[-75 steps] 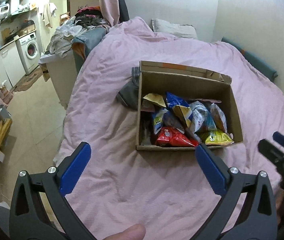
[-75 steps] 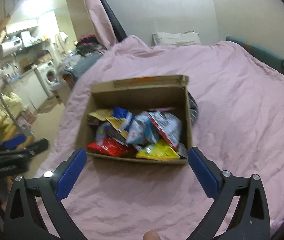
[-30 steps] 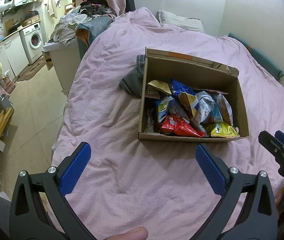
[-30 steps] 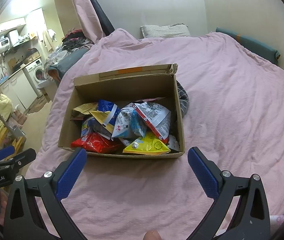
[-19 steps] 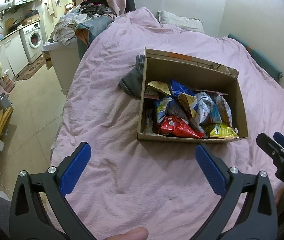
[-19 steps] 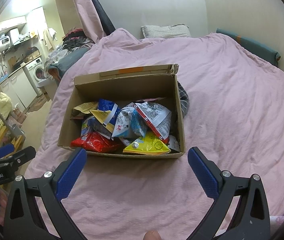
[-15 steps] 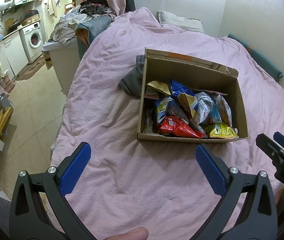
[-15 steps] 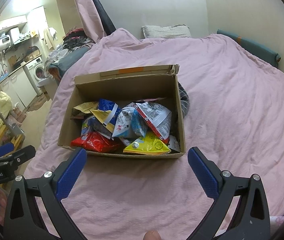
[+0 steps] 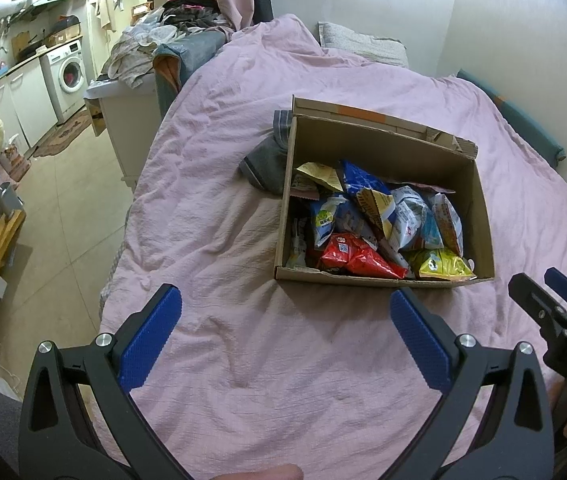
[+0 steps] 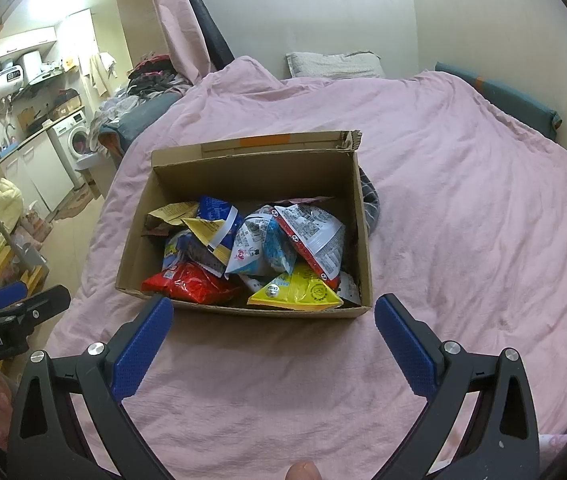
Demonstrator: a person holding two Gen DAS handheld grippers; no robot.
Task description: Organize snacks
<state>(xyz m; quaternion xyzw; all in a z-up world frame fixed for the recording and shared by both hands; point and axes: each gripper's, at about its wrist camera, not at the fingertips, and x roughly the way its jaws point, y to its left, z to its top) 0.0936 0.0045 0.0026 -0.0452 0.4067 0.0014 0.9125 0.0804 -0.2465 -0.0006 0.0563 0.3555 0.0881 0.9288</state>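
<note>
An open cardboard box point(image 9: 287, 208) point(image 10: 363, 236) sits on a pink bedspread, holding several snack bags. Among them are a red bag point(image 9: 353, 254) point(image 10: 189, 282), a yellow bag point(image 9: 441, 266) point(image 10: 297, 290), and a white and blue bag point(image 10: 261, 246). My left gripper point(image 9: 285, 320) hovers open over the bedspread, short of the box's near left corner. My right gripper point(image 10: 273, 324) is open too, just short of the box's near wall. Nothing is between either pair of fingers. Each gripper shows at the other view's edge.
A grey garment point(image 9: 267, 158) lies against the box's far left corner. The pink bedspread point(image 9: 243, 360) stretches around the box, with a pillow point(image 10: 333, 65) at the wall. The bed's left edge drops to a tiled floor point(image 9: 51, 208); a cabinet point(image 9: 131, 128) piled with clothes stands there.
Both views have crept slightly nearer the box over the last second. Both grippers stay open and the snacks lie as before.
</note>
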